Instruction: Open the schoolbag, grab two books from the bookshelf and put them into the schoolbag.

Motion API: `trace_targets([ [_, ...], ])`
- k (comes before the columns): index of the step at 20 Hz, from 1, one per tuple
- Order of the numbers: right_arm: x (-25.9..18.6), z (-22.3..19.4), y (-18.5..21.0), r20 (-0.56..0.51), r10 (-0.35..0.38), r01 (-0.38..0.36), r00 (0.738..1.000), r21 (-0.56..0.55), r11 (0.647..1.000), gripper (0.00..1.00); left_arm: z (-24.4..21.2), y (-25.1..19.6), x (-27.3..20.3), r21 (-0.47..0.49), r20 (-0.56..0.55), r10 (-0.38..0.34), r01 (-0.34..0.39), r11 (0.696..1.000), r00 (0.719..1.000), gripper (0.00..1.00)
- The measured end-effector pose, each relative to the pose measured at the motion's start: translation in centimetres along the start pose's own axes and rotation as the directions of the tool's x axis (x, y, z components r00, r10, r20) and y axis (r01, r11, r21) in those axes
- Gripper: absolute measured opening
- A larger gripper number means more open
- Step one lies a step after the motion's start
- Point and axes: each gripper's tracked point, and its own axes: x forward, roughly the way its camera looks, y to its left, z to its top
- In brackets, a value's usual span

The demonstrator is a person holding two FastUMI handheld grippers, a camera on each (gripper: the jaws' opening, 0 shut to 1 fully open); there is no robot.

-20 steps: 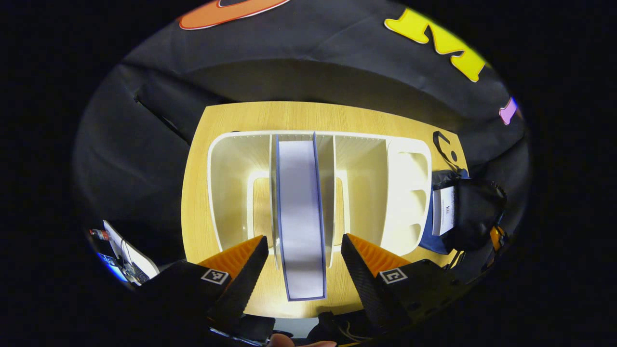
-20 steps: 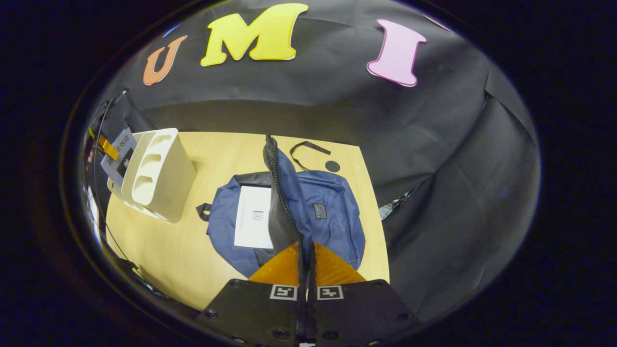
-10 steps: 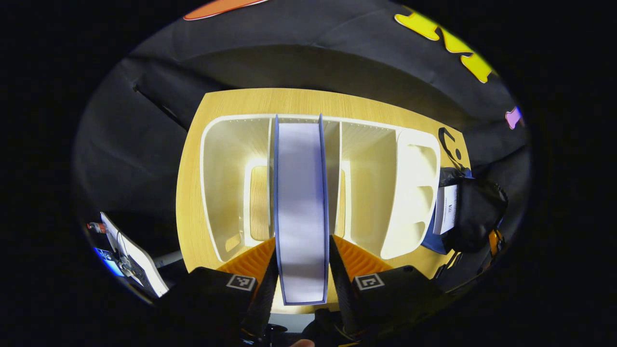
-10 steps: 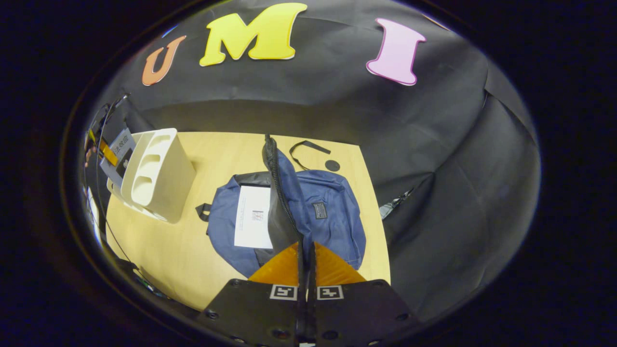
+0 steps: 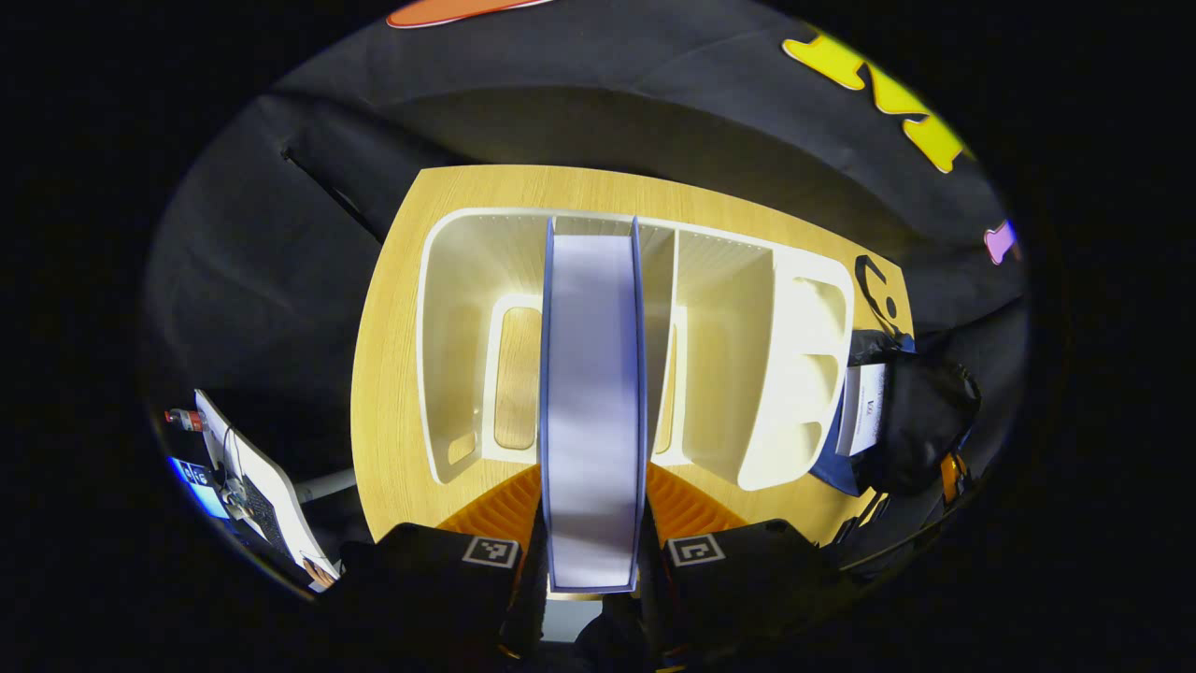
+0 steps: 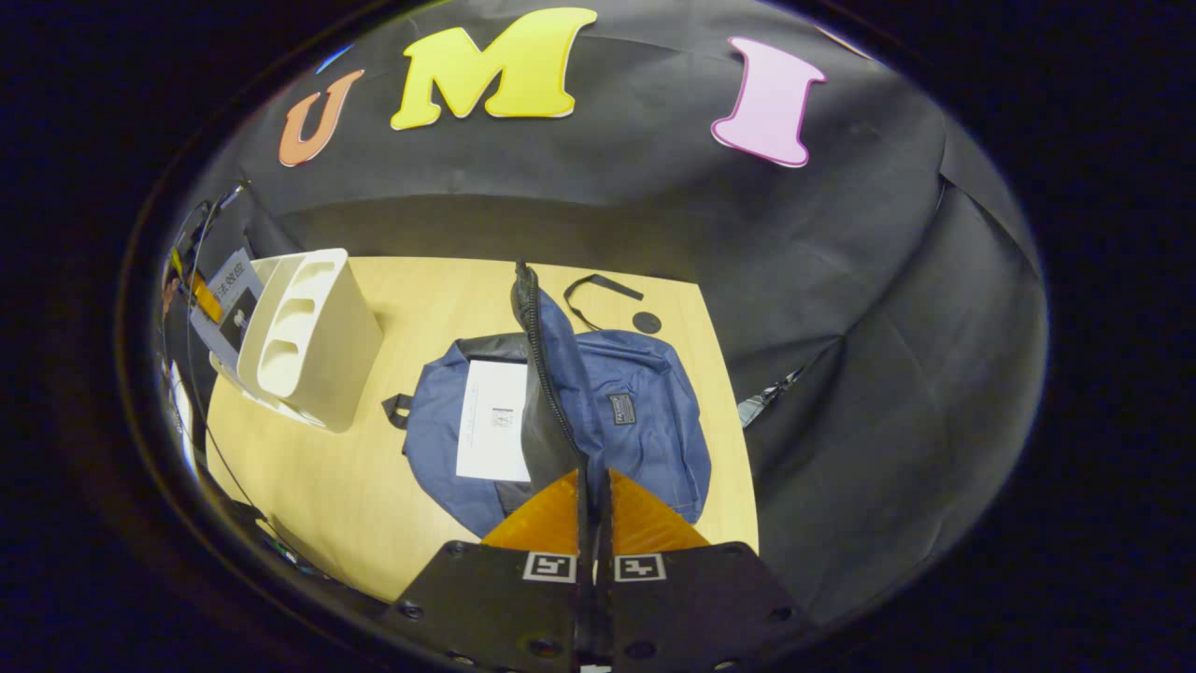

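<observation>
A blue-covered book (image 5: 593, 393) stands upright in the middle slot of the white bookshelf (image 5: 729, 355), its page edge facing me. My left gripper (image 5: 593, 523) is shut on its near end, one finger on each cover. To the right lies the blue schoolbag (image 5: 920, 421). In the right gripper view the schoolbag (image 6: 645, 421) lies flat on the table, and my right gripper (image 6: 590, 495) is shut on its raised flap (image 6: 542, 374), holding the bag open. A white book (image 6: 495, 430) lies inside the opening. The bookshelf (image 6: 313, 336) stands at the left.
The wooden table (image 6: 374, 486) carries the shelf and the bag. A black strap (image 6: 598, 285) and a small black disc (image 6: 645, 322) lie behind the bag. A white device with cables (image 5: 252, 486) sits beyond the table's left edge. Black cloth walls surround the table.
My left gripper moved in around the blue book and shut on it; the book now sits nearer and higher between the fingers. The right gripper has kept the flap raised, unmoved.
</observation>
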Motion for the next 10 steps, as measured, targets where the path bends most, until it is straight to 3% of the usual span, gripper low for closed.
trace_targets([
  [1,-0.1,0.1,0.1,0.001,0.004,-0.004,1.000,-0.001,1.000,0.00,-0.2,-0.1,-0.7,0.007,0.016,-0.007,0.007,1.000,1.000,0.48],
  [5,-0.1,0.0,0.6,0.009,0.019,-0.019,1.000,-0.011,1.000,0.00,-1.5,-0.2,-4.4,0.049,0.096,-0.024,0.020,0.999,0.995,0.42],
  [6,0.0,0.0,0.7,0.011,0.023,-0.023,1.000,-0.013,1.000,0.00,-1.9,-0.1,-5.5,0.063,0.116,-0.026,0.018,0.998,0.993,0.46],
  [7,-0.1,0.0,0.8,0.013,0.026,-0.025,1.000,-0.015,1.000,0.00,-2.2,0.1,-6.6,0.072,0.137,-0.025,0.015,0.997,0.990,0.36],
  [8,-0.2,-0.1,0.9,0.014,0.029,-0.028,0.999,-0.016,0.999,0.00,-2.5,0.1,-7.8,0.074,0.159,-0.023,0.012,0.997,0.987,0.41],
  [10,-0.1,-0.2,1.0,0.017,0.034,-0.033,0.999,-0.018,0.999,0.00,-3.2,0.5,-10.0,0.068,0.202,-0.031,0.017,0.998,0.979,0.40],
])
